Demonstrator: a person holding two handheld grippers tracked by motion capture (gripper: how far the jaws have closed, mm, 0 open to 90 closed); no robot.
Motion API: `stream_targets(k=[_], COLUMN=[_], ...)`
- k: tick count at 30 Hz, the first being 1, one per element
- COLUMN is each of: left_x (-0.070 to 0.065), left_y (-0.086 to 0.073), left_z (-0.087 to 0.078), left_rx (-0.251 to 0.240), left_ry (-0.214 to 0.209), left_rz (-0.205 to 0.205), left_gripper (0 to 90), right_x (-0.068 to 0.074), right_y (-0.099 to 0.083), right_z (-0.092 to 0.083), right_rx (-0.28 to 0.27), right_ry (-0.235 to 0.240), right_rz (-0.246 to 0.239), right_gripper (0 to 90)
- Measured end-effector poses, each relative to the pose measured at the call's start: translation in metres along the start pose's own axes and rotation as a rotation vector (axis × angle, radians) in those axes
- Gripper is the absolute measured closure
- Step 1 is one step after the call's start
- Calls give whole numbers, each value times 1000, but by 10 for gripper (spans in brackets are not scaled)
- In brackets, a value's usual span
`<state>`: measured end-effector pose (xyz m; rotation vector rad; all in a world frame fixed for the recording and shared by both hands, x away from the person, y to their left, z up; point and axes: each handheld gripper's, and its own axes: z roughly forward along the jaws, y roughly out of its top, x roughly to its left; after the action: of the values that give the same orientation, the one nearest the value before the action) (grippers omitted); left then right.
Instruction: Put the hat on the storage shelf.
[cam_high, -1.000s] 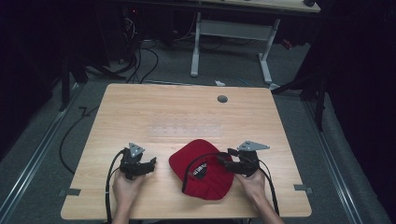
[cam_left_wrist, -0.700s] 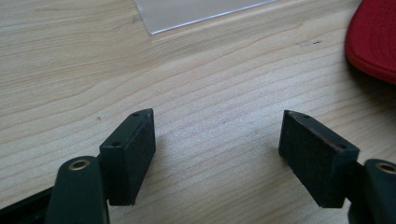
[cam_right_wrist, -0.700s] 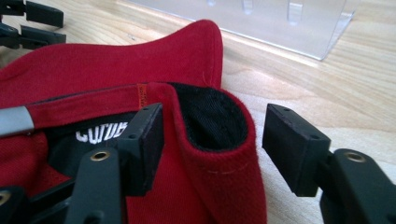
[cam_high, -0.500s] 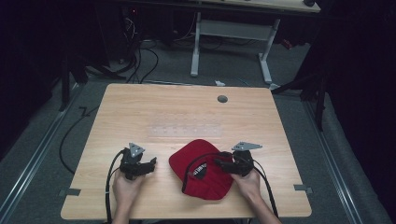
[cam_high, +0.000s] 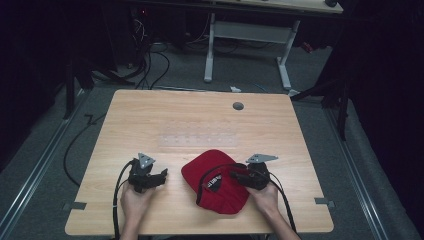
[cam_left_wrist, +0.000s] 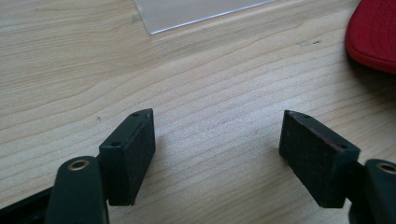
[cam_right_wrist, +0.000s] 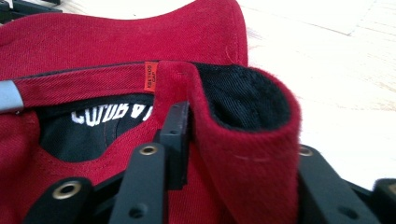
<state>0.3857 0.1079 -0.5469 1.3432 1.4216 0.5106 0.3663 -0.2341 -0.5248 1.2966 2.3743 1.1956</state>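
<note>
Left gripper (cam_high: 159, 176) sits left of the red cap (cam_high: 220, 192), apart from it, low over the table (cam_high: 175, 120), same spot as a second ago. Its jaws stand wide apart with bare wood between them, holding nothing.

The cap lies at the near middle of the table, underside partly up, just right of the left gripper. Change: the right gripper (cam_high: 239, 176) has shifted left since a second ago, moving in onto the cap's right edge, and the grey plate on top now tilts differently. The cap itself has barely moved. Judgement: the grasp on the cap is being set or just made, lift or flip not yet begun; the left gripper waits, ready to take the other side.

View differences. The left gripper view shows the cap (cam_left_wrist: 373, 35) as a red edge at upper right, beyond its own jaws, plus a clear sheet (cam_left_wrist: 196, 11) farther off; the open gap is plain here, hard to read from the high view. The right gripper view shows what the high view hides: a folded piece of the cap's rim (cam_right_wrist: 247, 140) pinched between the right gripper's (cam_right_wrist: 233, 154) jaws, nearly closed on the fabric, an orange tag (cam_right_wrist: 150, 76) on the strap and white lettering on the black lining.
</note>
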Motion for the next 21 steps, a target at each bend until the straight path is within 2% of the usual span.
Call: stream_targets(k=[10,21], left_x=[0,0], left_y=[0,0], left_z=[0,0], left_rx=[-1,-1], left_ry=[0,0], left_rz=[-1,0], left_gripper=[273,273], right_x=[1,4], right_y=[-2,-1], right_z=[-2,-8], right_rx=[1,-31], right_ry=[12,52], right_rz=[-30,-25], right_gripper=[809,845])
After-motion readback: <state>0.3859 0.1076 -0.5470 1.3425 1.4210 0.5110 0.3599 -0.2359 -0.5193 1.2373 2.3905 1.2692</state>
